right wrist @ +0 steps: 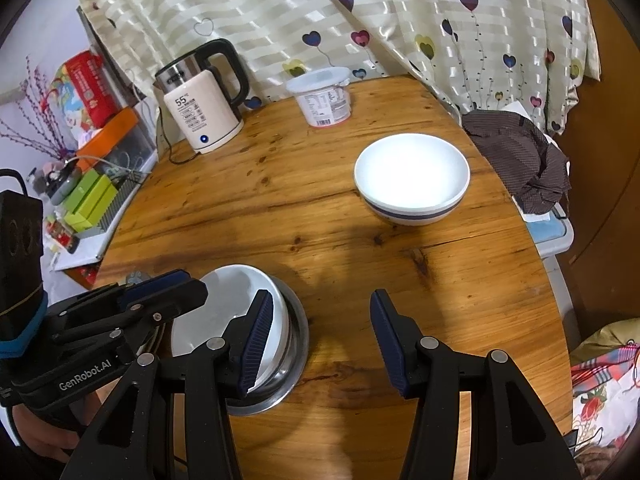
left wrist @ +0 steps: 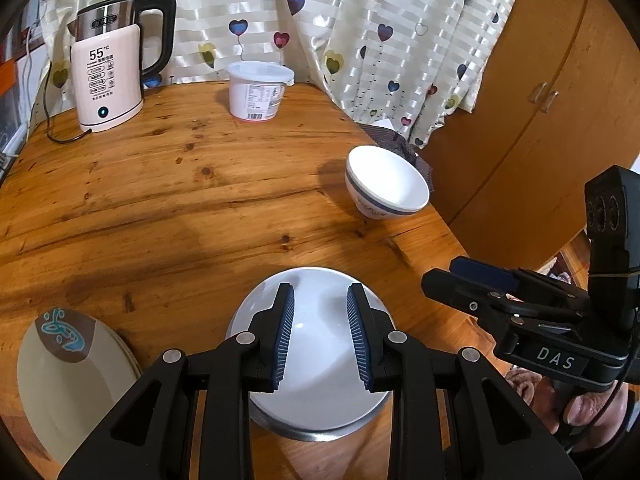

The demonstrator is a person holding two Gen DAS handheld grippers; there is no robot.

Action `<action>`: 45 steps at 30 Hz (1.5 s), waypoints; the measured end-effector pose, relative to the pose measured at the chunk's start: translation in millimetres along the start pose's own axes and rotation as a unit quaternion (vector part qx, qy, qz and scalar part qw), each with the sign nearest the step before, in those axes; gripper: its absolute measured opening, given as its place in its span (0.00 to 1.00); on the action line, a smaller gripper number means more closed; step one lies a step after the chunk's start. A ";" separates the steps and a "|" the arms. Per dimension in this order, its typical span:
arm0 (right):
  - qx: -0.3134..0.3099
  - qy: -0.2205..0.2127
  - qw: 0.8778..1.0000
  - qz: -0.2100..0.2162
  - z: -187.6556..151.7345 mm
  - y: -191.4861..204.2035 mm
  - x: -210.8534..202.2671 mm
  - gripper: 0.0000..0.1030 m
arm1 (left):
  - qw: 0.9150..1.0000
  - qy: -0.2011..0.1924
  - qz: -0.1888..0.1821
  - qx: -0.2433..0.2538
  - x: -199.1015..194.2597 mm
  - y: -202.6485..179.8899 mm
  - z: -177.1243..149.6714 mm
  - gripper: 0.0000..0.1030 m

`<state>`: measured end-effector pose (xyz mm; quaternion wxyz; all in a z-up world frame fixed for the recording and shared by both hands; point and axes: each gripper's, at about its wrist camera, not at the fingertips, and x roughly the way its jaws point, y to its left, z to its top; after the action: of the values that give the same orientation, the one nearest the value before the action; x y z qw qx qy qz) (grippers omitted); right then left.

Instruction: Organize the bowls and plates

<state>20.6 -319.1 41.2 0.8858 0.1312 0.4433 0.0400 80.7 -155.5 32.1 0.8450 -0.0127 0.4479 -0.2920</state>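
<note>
A white bowl (left wrist: 320, 344) sits nested in a steel bowl (left wrist: 316, 434) near the table's front edge. My left gripper (left wrist: 320, 300) hovers just above the white bowl, open, with nothing between its pads. To the left lies a stack of beige plates (left wrist: 68, 372) with a blue motif. Further back on the right stands a white bowl with a blue band (left wrist: 386, 184) (right wrist: 412, 176). My right gripper (right wrist: 320, 308) is open over bare wood, just right of the nested bowls (right wrist: 224, 312). Each gripper shows in the other's view: the right gripper (left wrist: 452, 276) and the left gripper (right wrist: 188, 288).
At the back of the round wooden table (right wrist: 280, 208) stand an electric kettle (left wrist: 108, 72) (right wrist: 204, 112) with its cord and a lidded white tub (left wrist: 258, 92) (right wrist: 322, 96). A curtain hangs behind. A brown cloth (right wrist: 516, 160) lies off the right edge, beside a wooden cabinet (left wrist: 540, 100).
</note>
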 end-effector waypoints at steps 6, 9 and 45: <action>0.004 -0.003 1.000 -0.003 2.3 -3.5 -0.9 0.49 | 1.000 0.004 -0.003 0.005 4.1 -1.1 6.6 0.28; 0.008 -0.005 1.000 -0.005 3.9 -7.6 -0.3 0.49 | 1.000 0.010 -0.005 0.007 8.3 -2.5 11.5 0.28; 0.087 -0.014 0.995 -0.040 56.6 -109.1 29.5 0.49 | 0.994 0.093 -0.050 -0.005 103.9 -29.1 102.9 0.28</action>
<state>78.5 -429.7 21.5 0.8779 0.1907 0.4378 -0.0361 189.8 -256.8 24.1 0.7839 -0.0119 0.5249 -0.3313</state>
